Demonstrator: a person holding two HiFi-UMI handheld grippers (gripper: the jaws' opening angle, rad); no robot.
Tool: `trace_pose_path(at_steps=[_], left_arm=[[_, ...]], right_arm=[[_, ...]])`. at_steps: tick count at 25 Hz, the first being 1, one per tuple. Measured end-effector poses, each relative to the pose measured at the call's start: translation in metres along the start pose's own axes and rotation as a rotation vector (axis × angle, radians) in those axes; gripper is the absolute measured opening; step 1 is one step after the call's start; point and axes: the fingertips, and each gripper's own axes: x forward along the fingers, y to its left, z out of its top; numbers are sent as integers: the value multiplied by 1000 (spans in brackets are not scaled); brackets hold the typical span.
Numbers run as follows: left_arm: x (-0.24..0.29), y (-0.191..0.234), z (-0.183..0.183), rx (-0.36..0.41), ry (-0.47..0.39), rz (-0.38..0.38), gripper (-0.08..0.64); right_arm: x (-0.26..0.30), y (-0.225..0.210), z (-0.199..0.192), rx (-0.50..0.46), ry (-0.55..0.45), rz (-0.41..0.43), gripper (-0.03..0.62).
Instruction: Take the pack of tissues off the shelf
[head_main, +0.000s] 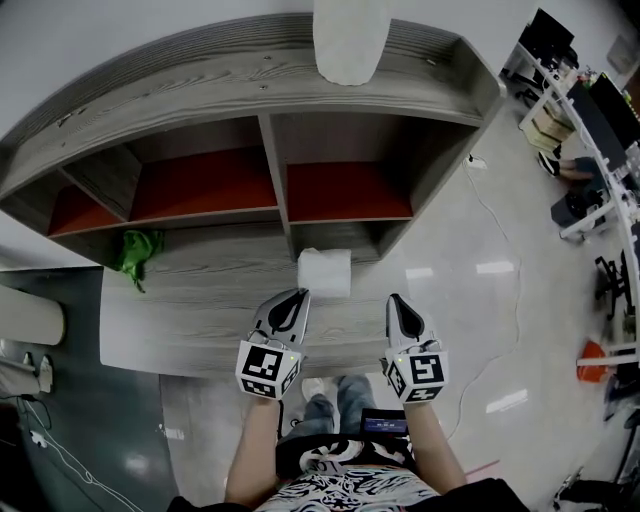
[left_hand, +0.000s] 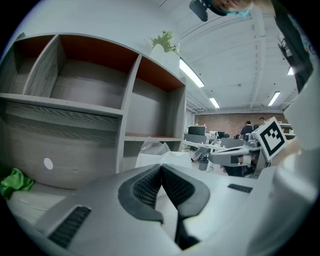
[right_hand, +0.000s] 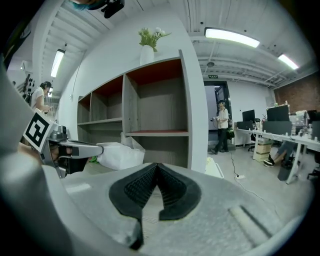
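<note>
Now the left gripper (head_main: 299, 294) and right gripper (head_main: 394, 299) are held clenched, empty, near the front edge of the ledge (head_main: 180, 322). Tissues (head_main: 324, 272) are set at its back edge.

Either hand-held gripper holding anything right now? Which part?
Nothing held. Left hand-held gripper and right hand-held gripper are shut, empty; pack of tissues lies on the shelf.

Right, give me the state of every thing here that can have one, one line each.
left gripper: jaws together, nothing between them.
right gripper: jaws together, nothing between them.
pack of tissues: lying on the shelf ledge, held by neither gripper.
green cloth: crumpled on the ledge, at the left.
vase: upright on top of the shelf, with a plant in it.
</note>
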Motion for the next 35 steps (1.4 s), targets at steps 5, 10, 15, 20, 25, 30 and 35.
trace_pose_path(at_steps=[5,10,15,20,25,30,35], left_arm=[[3,-2,-24,-9,33,4,6],[3,-2,-47,-10,71,16,6],[5,-3,-75,-16,128,27,6],[6,-8,-104,-19,179,21,6],[14,-7,-129,-29,229,27,7],[18,-11,-150,-45,272,19,7],[22,-11,-166,-71,302,12,7]], right_arm=[[-1,-2,-21,-4,31,-1,5],[-2,-3,-42,4,63,4,5],[-4,-5,-61,16,96,3,5],[-11,-7,-77,27,124,-5,5],[-12,-13,-92,63,146,-20,5],[-15,-12,-105,73,168,-5,5],[-12,-7,-115,72,198,-3,5]])
